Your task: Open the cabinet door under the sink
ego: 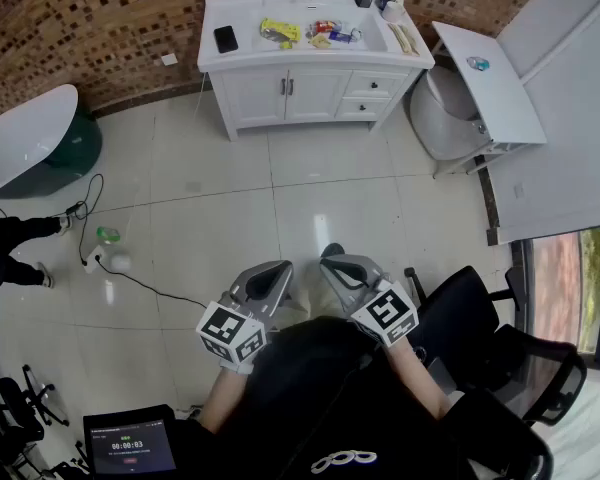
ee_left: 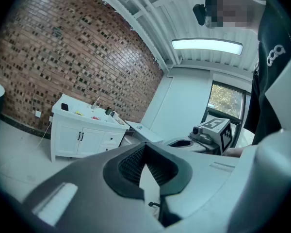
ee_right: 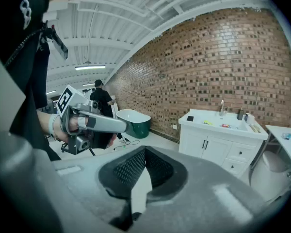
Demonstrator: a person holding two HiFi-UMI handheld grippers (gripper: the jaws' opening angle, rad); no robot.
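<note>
L gripper (ego: pixel 278 268) and R gripper (ego: pixel 332 260): both pressed together, empty, close to my chest. White panelled cabinet door (ego: pixel 315 94) well apart, across pale tiled floor (ego: pixel 230 198). Judged stiff, light, hinged; pinch dark vertical bar handle (ego: pixel 291 86) at centre seam.

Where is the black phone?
In the head view, the black phone lies on the left end of the white vanity top, just left of the sink basin, above the cabinet doors.

Black top (ego: pixel 315 388), grey left claw (ego: pixel 282 268) and right claw (ego: pixel 330 258).
</note>
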